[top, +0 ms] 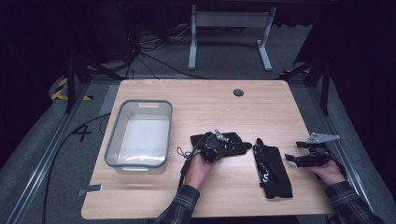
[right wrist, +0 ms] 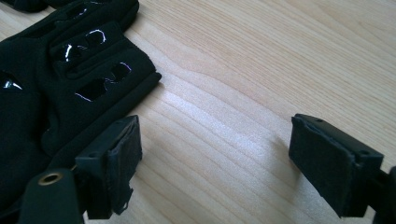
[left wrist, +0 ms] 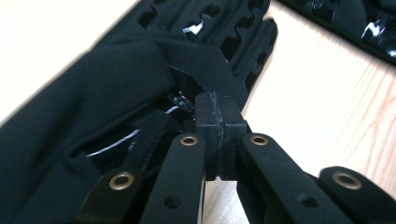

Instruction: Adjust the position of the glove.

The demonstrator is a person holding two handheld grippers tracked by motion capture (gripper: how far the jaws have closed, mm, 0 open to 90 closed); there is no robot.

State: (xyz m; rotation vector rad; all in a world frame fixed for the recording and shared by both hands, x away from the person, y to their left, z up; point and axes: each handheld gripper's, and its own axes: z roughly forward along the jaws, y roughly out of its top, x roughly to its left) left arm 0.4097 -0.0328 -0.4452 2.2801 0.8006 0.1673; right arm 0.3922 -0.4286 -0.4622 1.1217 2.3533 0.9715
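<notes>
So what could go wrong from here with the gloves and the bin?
1. The left gripper is shut on just a thin fold of the black glove, so the fabric might slip out on the way to the grey bin.
2. The second glove lies right beside the open right gripper; a careless approach could push it toward the table's near edge instead of catching it.

My left gripper (top: 236, 145) hides most of one black glove (left wrist: 93, 116); the second glove (right wrist: 51, 79) is cut off by the picture's edge.
</notes>
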